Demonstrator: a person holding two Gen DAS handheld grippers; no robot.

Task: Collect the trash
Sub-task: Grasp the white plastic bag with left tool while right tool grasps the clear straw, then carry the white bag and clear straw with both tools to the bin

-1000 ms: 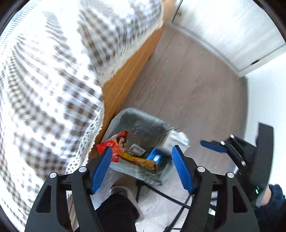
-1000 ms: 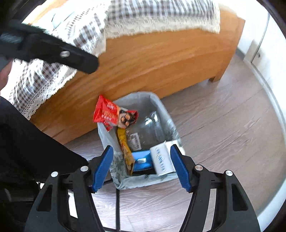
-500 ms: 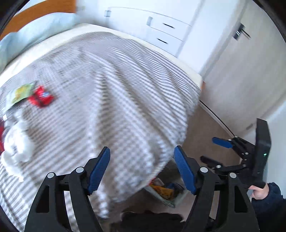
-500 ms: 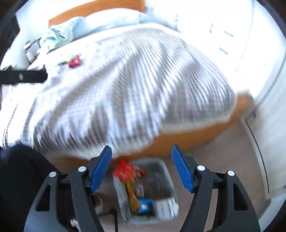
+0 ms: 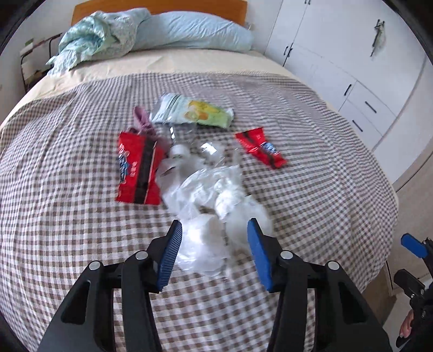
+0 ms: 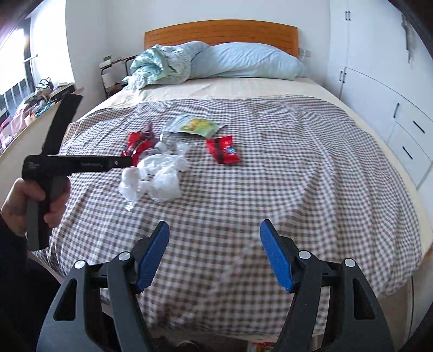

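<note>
Left gripper [image 5: 213, 251] poised above the checked blanket [image 5: 311, 189], blue pads apart and just narrowed, nothing pinched; between them, in the left wrist view, only the near edge of the crumpled white plastic and tissue pile [image 5: 211, 195], whether touched or merely behind cannot be told. From that pile outward: large red snack wrapper [image 5: 138, 168] at 10 o'clock, touching the pile's left edge; purple scrap [image 5: 143, 121] poking out above it at 11; pale green and silver pouch [image 5: 192, 111] at 12, further up the bed; small red wrapper [image 5: 261, 149] at 2, lying apart from the rest. Beyond, at 12, cream sheet, blue pillow [image 5: 197, 32] and bunched patterned bedding [image 5: 94, 40] against the wooden headboard [image 5: 162, 5]. White wardrobe and drawers [image 5: 351, 81] at 2 to 3. Right gripper [image 6: 215, 254] held nearer the foot of the bed, pads wide apart and empty, only blanket between them; trash pile at 11 from it, well apart. In the right wrist view, at 9 o'clock, a hand [image 6: 29, 205] wrapped round the left gripper's handle, its body reaching toward the pile.
</note>
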